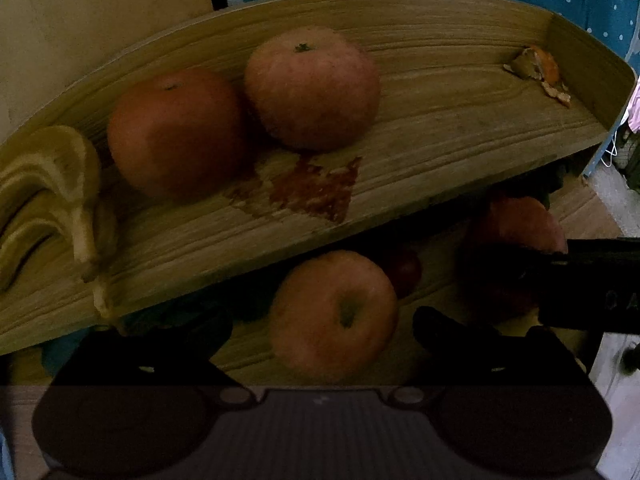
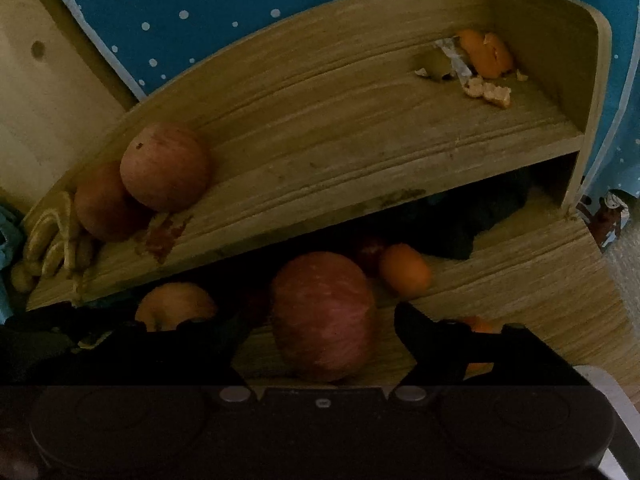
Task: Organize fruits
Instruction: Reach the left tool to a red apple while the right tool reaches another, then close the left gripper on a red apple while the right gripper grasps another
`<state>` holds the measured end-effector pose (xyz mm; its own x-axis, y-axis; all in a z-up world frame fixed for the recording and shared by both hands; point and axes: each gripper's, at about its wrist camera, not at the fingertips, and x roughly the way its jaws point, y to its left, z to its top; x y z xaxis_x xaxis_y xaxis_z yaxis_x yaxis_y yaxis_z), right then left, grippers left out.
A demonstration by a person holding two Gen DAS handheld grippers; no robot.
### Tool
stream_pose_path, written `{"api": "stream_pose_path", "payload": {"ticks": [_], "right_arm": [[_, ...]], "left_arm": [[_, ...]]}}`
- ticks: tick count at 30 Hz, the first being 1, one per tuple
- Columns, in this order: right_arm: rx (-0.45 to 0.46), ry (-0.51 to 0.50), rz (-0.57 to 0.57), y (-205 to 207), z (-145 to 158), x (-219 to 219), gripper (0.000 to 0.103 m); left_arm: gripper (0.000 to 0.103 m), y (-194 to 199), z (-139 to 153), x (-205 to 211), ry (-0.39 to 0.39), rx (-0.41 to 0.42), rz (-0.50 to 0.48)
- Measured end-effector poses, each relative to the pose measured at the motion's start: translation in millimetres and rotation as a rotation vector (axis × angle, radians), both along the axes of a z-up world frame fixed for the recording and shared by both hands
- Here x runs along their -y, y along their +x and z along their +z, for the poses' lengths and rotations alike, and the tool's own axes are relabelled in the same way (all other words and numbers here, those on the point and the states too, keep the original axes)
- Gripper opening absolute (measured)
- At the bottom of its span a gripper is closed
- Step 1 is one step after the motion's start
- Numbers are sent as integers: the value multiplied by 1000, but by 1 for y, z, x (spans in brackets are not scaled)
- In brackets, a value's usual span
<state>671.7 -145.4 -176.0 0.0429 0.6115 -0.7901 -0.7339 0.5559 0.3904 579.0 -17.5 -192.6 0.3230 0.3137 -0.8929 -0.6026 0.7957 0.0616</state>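
A two-tier wooden shelf (image 1: 440,120) holds the fruit. On its upper tier lie two reddish apples (image 1: 176,132) (image 1: 312,88) and a bunch of bananas (image 1: 48,184) at the left end. On the lower board, a pale apple (image 1: 334,316) sits stem-up between the fingers of my left gripper (image 1: 322,320), which is open with gaps on both sides. My right gripper (image 2: 322,316) is open around a larger red apple (image 2: 324,316), not touching it. An orange (image 2: 404,270) and a small dark red fruit (image 2: 372,250) lie just behind that apple.
Orange peel scraps (image 2: 484,64) lie at the upper tier's right end, and a reddish stain (image 1: 316,188) marks its front. A second orange (image 2: 480,326) shows behind my right finger. Blue dotted fabric (image 2: 240,8) hangs behind the shelf. The upper tier overhangs the lower fruit closely.
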Motion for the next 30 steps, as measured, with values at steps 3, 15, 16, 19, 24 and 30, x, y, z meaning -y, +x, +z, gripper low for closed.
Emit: {"api": "stream_pose_path", "payload": {"ticks": [3,15,16,19,24,30], "right_arm": [[-6,-10,8,-1,-3,-1,66],[14,-31,23,-6,-9,-9,63],[16,-31,26,-7,-9,-9,63],[23,-28,25,-9,-9,-8,62],[24,-27,18,-11,-9,-5,62],[22,-38,-5,-12,-7,-7,61]], "left_arm": [[93,-1,-2,-1,-7,-2,-1],[72,-1,-9,2,-21,-16,-7],[71,-2,-11,1,-20,-9,-5],[70,-3,-12,-4,-40,13,8],[70,-12,-9,-7,-44,31,-2],[70,-30,-11,-10,-59,29,-3]]}}
